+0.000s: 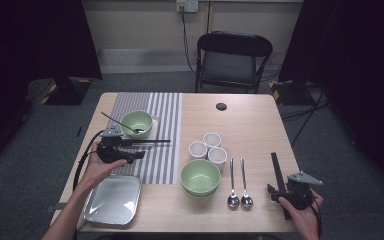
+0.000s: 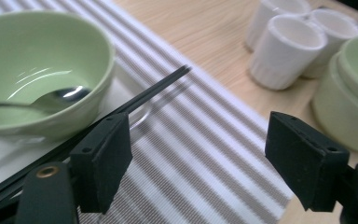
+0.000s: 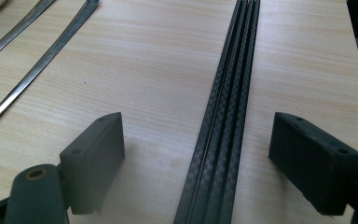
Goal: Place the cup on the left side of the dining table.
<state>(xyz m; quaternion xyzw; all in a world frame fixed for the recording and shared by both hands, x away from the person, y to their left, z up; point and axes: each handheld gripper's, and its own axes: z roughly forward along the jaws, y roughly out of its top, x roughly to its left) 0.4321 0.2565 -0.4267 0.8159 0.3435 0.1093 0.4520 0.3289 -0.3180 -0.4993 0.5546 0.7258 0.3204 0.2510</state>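
We see the green bowl standing on a clear tray at the far end of the striped mat, on the left half of the table, with a spoon resting inside it. Our left gripper hovers just beside this bowl, its fingers spread wide with nothing between them. Right of the mat stand three white cups, a second green bowl and two more spoons. A metal tray lies at the near left edge. Our right gripper rests near the right edge, fingers wide apart, empty.
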